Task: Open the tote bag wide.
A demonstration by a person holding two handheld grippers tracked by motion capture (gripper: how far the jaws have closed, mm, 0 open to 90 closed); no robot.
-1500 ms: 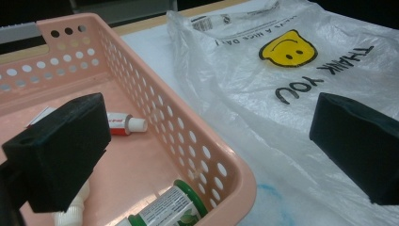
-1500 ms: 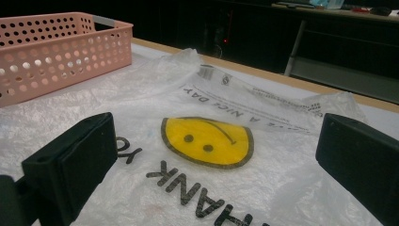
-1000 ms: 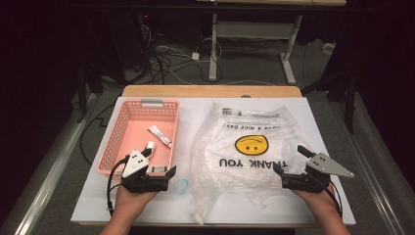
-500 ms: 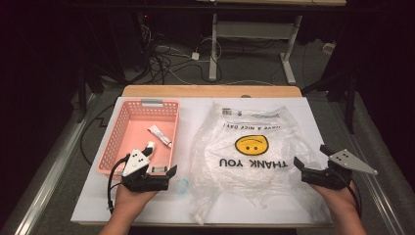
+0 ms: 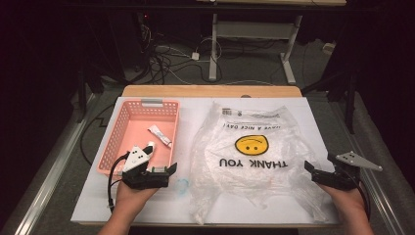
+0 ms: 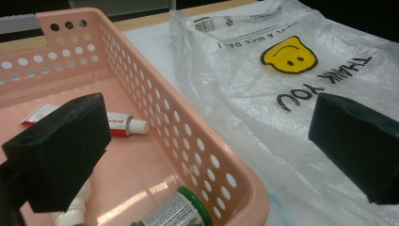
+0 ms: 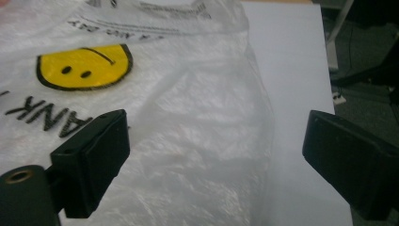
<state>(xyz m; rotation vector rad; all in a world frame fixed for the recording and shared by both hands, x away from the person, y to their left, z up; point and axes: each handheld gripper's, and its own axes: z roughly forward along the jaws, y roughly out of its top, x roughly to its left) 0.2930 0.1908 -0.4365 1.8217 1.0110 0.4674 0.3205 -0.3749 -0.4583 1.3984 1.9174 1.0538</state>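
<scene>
Reaching toward the plastic bag (image 5: 254,161), the right gripper (image 5: 309,169) is closing from wide open, empty, and should pinch one thin edge.

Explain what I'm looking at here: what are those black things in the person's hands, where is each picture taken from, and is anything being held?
No robot here: a person holds a handheld left gripper and right gripper, each with two black fingers. The high view looks down on the white table; the two gripper views look out between each gripper's own fingers. On the table lie a pink basket holding a small tube and a clear plastic bag with a yellow smiley. Both grippers are open and hold nothing; the right one's fingers have just been closing slightly beside the bag's edge.
</scene>
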